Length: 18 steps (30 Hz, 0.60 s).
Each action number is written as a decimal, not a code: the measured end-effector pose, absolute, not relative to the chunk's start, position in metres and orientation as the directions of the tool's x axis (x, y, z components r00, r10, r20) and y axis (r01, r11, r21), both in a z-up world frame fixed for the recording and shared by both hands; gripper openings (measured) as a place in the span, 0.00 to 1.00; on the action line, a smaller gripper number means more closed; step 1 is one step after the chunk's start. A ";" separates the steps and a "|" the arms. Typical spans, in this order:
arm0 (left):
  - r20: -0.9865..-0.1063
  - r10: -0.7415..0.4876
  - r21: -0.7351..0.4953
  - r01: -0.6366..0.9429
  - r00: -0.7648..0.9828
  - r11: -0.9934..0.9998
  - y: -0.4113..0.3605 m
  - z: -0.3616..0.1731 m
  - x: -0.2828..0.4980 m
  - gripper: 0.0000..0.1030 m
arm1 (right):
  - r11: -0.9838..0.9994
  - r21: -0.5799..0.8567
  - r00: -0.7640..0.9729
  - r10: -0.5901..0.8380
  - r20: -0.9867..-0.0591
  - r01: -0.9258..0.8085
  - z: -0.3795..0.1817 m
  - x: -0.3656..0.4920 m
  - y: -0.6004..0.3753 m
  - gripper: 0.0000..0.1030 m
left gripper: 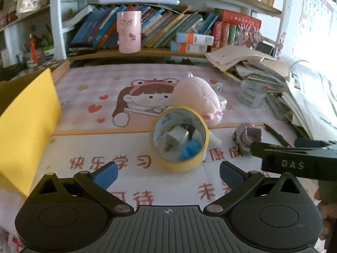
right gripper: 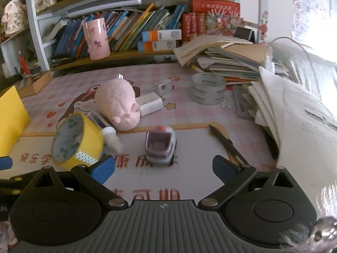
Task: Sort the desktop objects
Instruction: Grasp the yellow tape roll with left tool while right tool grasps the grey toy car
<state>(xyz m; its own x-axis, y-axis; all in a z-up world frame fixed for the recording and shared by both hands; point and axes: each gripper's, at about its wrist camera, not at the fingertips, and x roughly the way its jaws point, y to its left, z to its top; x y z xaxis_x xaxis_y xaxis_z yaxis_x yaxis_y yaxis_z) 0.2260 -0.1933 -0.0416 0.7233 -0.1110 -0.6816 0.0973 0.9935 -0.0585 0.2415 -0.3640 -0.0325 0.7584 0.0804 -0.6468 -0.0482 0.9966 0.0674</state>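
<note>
A yellow tape roll [left gripper: 179, 139] stands on edge on the pink desk mat, just ahead of my open, empty left gripper [left gripper: 167, 174]; it also shows in the right wrist view [right gripper: 78, 141]. A small toy car [right gripper: 161, 145] sits just ahead of my open, empty right gripper [right gripper: 163, 170], and shows in the left wrist view [left gripper: 247, 136]. A pink plush toy [right gripper: 119, 105] lies behind them, also in the left wrist view [left gripper: 198, 99]. A white charger [right gripper: 150, 103], a black pen [right gripper: 226, 144] and a white bottle [right gripper: 111, 136] lie nearby.
A yellow box [left gripper: 25, 124] stands at the left. A stack of clear tape rolls [right gripper: 207, 88] and piled papers and books [right gripper: 242, 57] are at the right. A bookshelf with a pink cup [left gripper: 129, 31] runs along the back.
</note>
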 end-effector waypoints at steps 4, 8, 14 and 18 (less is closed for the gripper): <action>-0.684 -0.119 -0.051 0.115 0.719 0.992 -0.202 -0.048 0.243 1.00 | 0.995 0.075 0.742 0.098 -0.663 -0.065 -0.041 0.264 -0.367 0.97; -0.688 -0.117 -0.032 0.131 0.716 0.991 -0.210 -0.054 0.258 1.00 | 0.994 0.071 0.729 0.109 -0.676 -0.083 -0.048 0.285 -0.369 0.96; -0.691 -0.115 -0.004 0.155 0.713 0.988 -0.217 -0.061 0.278 1.00 | 0.993 0.063 0.695 0.118 -0.709 -0.104 -0.059 0.307 -0.369 0.82; -0.698 -0.121 -0.010 0.159 0.705 0.987 -0.217 -0.066 0.288 1.00 | 0.990 0.093 0.668 0.142 -0.730 -0.109 -0.066 0.315 -0.371 0.75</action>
<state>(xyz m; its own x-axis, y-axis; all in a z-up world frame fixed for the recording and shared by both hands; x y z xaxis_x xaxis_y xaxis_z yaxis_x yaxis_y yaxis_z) 0.2878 -0.2167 -0.0657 0.7055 -0.1211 -0.6983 0.1591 0.9872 -0.0104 0.3146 -0.3712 -0.0656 0.6684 0.1420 -0.7301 -0.1089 0.9897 0.0928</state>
